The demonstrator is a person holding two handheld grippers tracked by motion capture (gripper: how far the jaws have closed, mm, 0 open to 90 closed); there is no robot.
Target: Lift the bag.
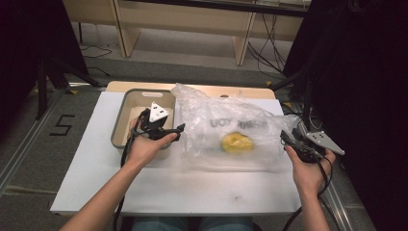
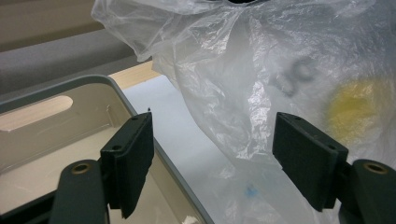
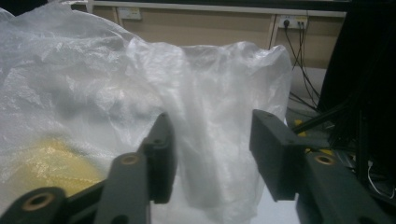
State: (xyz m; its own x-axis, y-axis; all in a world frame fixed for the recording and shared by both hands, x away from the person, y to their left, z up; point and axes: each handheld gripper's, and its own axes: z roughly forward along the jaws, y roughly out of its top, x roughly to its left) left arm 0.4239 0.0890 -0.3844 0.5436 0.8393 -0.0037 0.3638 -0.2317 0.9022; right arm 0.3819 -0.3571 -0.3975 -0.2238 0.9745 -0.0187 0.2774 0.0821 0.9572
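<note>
left gripper (image 1: pixel 179 131): wide, over bin (image 1: pixel 121 126) rim | right gripper (image 1: pixel 285 139): wide, at table's right edge | plastic bag (image 1: pixel 226 127): between, unheld

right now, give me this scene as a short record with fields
surface: white table
bag: clear plastic bag, crumpled, printed lettering, standing between the grippers
contents: yellow item inside the bag
bin: grey bin on the table, left of the bag
left gripper: jaws open, over the bin's edge, facing the bag
right gripper: jaws open, a fold of the bag between them
</note>
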